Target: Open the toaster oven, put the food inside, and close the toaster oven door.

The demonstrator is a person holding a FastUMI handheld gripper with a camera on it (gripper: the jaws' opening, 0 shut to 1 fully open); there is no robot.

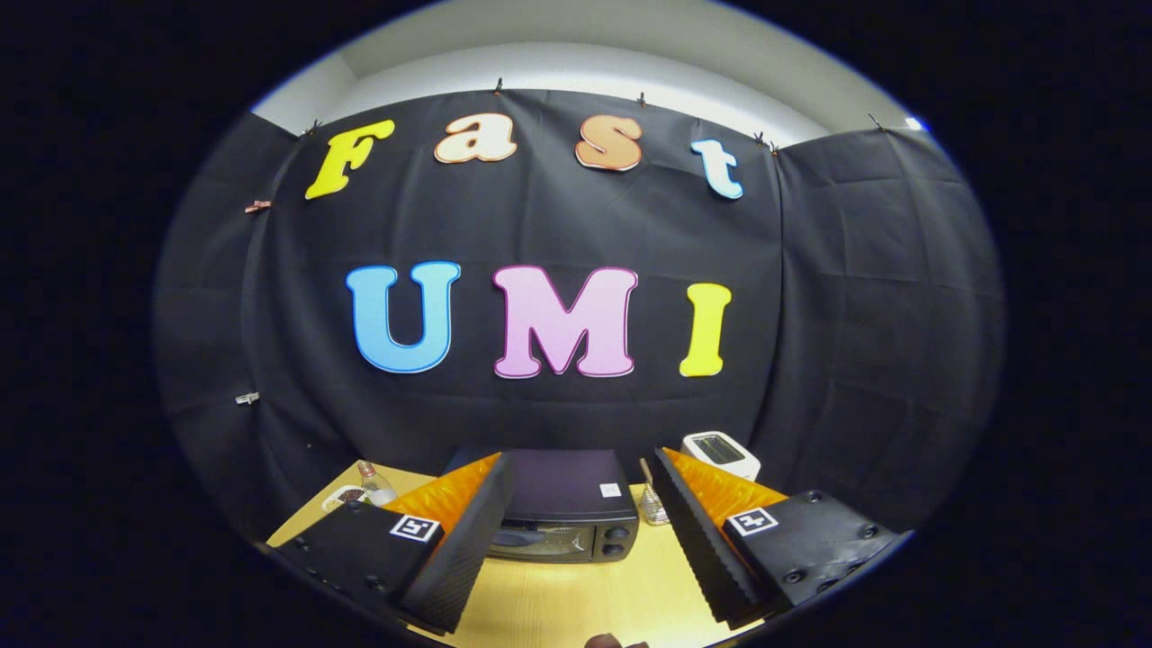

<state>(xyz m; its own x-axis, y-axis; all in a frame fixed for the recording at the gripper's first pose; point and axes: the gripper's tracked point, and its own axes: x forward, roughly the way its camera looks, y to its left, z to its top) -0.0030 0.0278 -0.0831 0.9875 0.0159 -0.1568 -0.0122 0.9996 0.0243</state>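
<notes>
A dark toaster oven point(562, 504) stands on the wooden table point(576, 603), beyond and between my fingers, its door shut and its knobs at the right of the front. My gripper point(576, 540) is held high above the table, open wide, nothing between the fingers. A small plate with dark food point(346, 495) lies to the left of the oven, just beyond my left finger point(459, 549).
A clear bottle point(373, 486) stands by the plate. A white pop-up toaster point(720, 453) sits behind the oven to the right, past my right finger. A small wire item point(652, 506) stands against the oven's right side. Black cloth walls the booth.
</notes>
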